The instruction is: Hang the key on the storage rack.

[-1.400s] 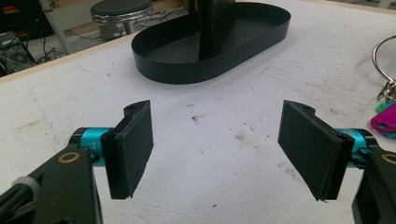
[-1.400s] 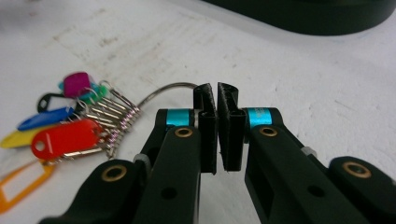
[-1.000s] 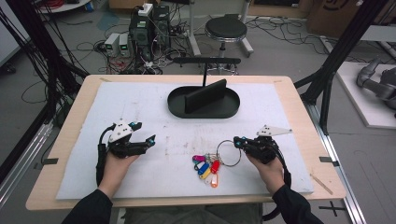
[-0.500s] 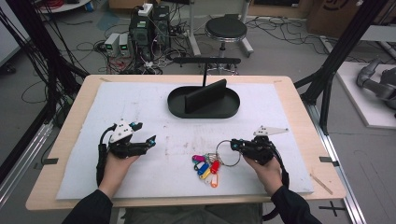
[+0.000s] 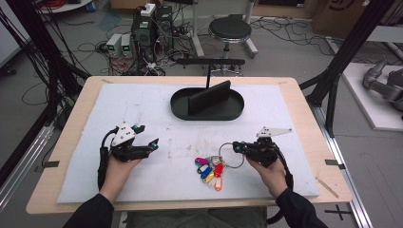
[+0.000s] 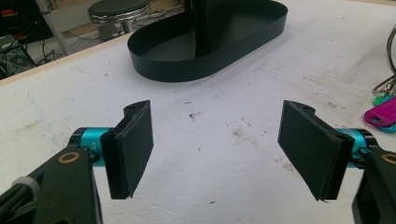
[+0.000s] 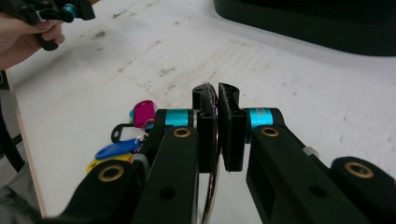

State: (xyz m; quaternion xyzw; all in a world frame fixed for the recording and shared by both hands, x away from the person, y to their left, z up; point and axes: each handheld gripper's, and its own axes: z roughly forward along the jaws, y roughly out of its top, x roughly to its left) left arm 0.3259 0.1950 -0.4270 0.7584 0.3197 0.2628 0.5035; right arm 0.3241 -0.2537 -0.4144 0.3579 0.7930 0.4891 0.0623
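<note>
White mat [image 5: 157, 109] on wooden table [image 5: 309, 109], cluttered cable-strewn floor behind.
Left gripper [image 5: 153, 144] low over bare mat, jaws wide apart; coloured key tags [image 5: 209, 170] at centre front; right gripper [image 5: 236, 147] clamped on their metal ring [image 5: 232, 160], ring half hidden between jaws; black tray [image 5: 207, 105] beyond.

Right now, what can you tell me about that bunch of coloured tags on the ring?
The bunch of tags lies flat on the white mat near the table's front edge, in front of the black tray. It has small plastic-looking tags in pink, blue, red, yellow and orange, plus a black one, all hanging from a thin metal ring. The tags fan out toward the person. The right gripper has its jaws shut on the ring's rim; the rest rests on the mat.
</note>
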